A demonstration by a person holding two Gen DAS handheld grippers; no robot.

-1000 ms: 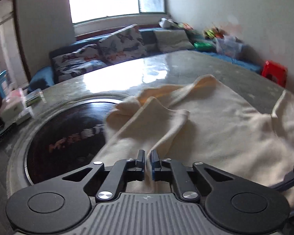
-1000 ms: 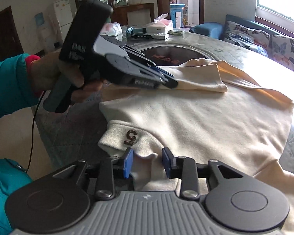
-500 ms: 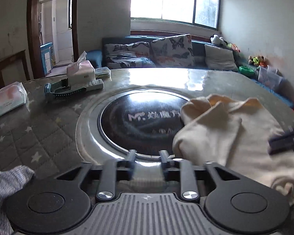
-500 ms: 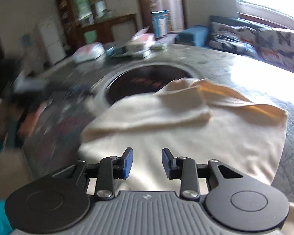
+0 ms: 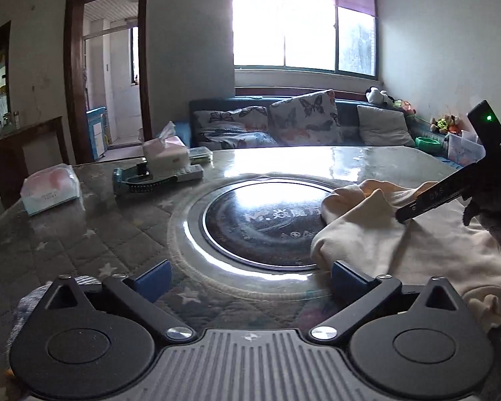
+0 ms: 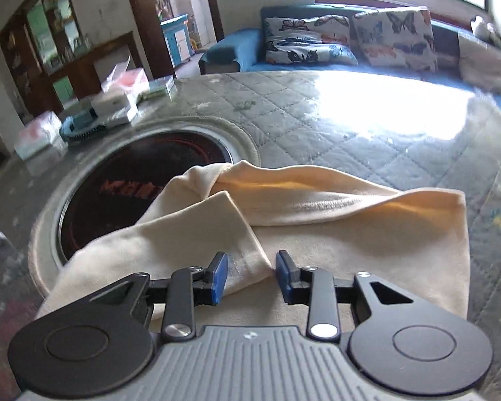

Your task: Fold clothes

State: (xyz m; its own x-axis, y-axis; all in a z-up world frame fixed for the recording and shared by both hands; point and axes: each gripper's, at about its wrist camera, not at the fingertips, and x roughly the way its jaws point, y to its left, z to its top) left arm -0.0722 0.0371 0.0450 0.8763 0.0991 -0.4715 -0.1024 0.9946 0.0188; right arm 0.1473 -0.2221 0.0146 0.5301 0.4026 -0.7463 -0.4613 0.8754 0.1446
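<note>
you are working at a round table (image 5: pixel 83 240) covered in a grey quilted cloth with pale stars under a glossy clear sheet, and a dark glass disc (image 5: pixel 260 220) with lettering sits in its middle. at the far left edge lie two tissue packs (image 5: pixel 50 188), a tissue box (image 5: pixel 165 155) and a remote (image 5: pixel 190 172). behind the table a blue sofa (image 5: pixel 347 113) carries butterfly cushions (image 5: pixel 302 117) under a bright window (image 5: pixel 300 26), with soft toys (image 5: pixel 446 122) on the right and a doorway (image 5: pixel 112 67) on the left.

the cream garment (image 6: pixel 317 234) lies on the right half of the table, its near sleeve folded across the body and one edge overlapping the disc.

your left gripper (image 5: pixel 248 275) hangs above the quilt near the disc rim, jaws spread wide and empty, the garment just beside its right finger. a second ago those jaws were nearly shut over the cloth; they have since parted and swung away to the left. a grey cloth (image 5: pixel 30 300) shows at the lower left.

your right gripper (image 6: pixel 252 277) is over the garment with its jaws apart, the sleeve's cuff end lying between the blue pads (image 6: pixel 220 275), not pinched. a second ago it was at the collar with the number patch; it has now moved along to the sleeve.
</note>
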